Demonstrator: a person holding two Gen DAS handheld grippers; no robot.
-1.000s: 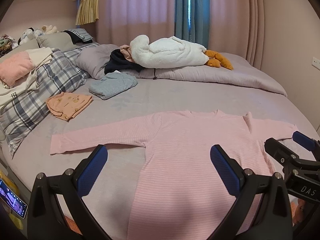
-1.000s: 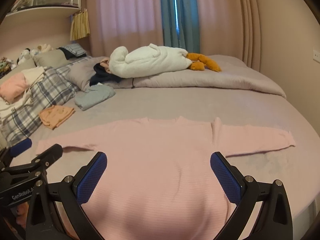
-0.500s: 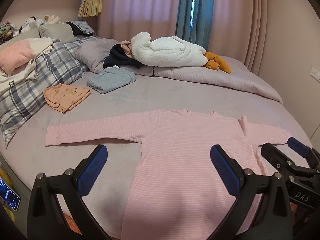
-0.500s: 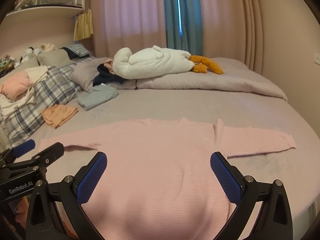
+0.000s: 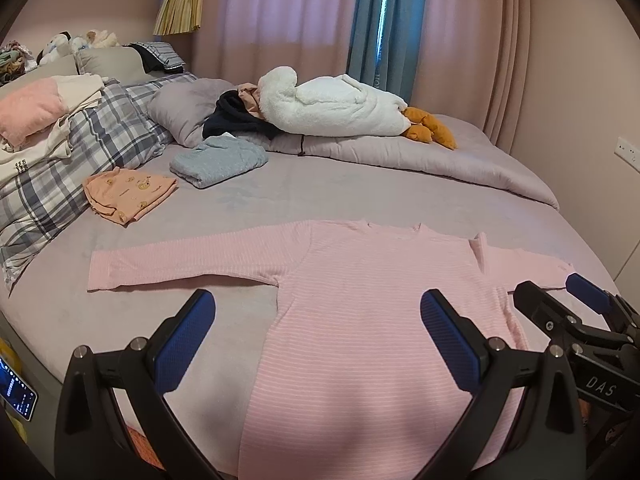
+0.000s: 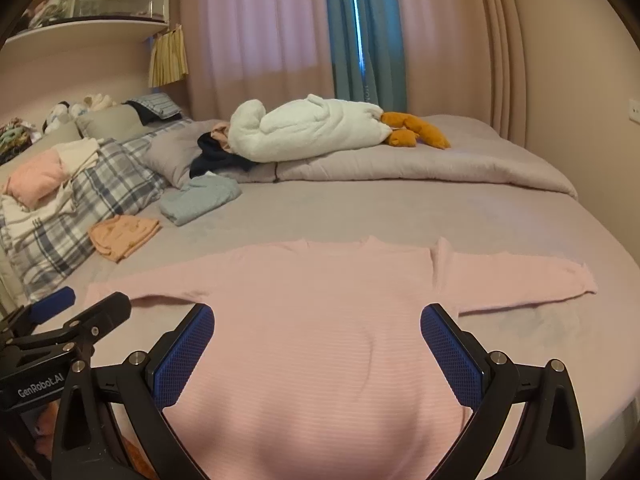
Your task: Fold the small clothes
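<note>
Where lettered, right gripper [image 5: 560,304] reads "DAS".

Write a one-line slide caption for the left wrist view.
Open left hand-held gripper above a pink striped long-sleeved top spread flat on the mauve bed, right hand-held gripper alongside.

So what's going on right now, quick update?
Left gripper and right gripper open, holding nothing. Pink shirt spread flat on bed, sleeves out, unfolded. Nothing lying on it.

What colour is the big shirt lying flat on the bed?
The shirt is light pink with thin white stripes; the left wrist view shows it best.
</note>
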